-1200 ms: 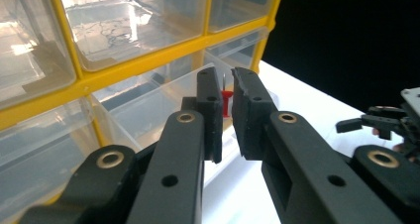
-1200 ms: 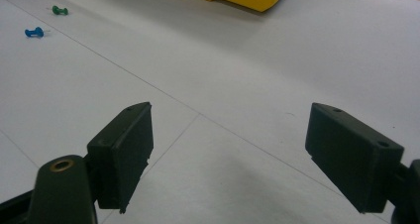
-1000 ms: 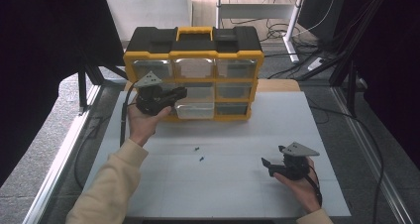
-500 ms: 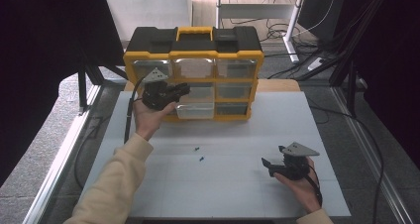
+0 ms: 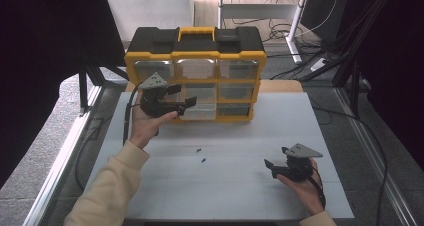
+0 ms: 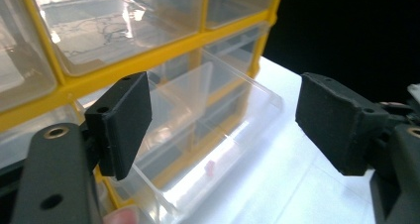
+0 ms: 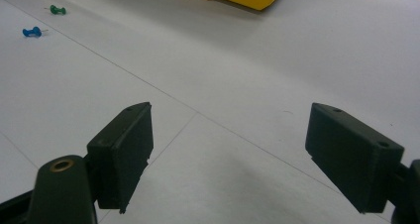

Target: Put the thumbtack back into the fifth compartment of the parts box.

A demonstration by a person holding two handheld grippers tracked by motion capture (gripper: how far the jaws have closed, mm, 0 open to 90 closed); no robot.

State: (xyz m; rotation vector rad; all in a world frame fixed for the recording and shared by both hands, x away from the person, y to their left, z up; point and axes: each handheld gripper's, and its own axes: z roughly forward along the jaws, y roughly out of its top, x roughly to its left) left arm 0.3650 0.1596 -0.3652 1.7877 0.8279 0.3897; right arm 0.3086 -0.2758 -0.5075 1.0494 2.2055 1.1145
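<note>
Both jaws of the left gripper [image 6: 223, 130] stand wide, with the pulled-out clear drawer [image 6: 198, 135] just ahead between them, its long axis running out from the yellow organizer [image 5: 195, 71]. This hand is far nearer than the right gripper [image 5: 280, 168], also wide, low over the white table [image 5: 240, 196]. Since the earlier frame, the left gripper has shifted right toward the drawer; two pushpins [image 5: 201, 155] lie untouched.
</note>
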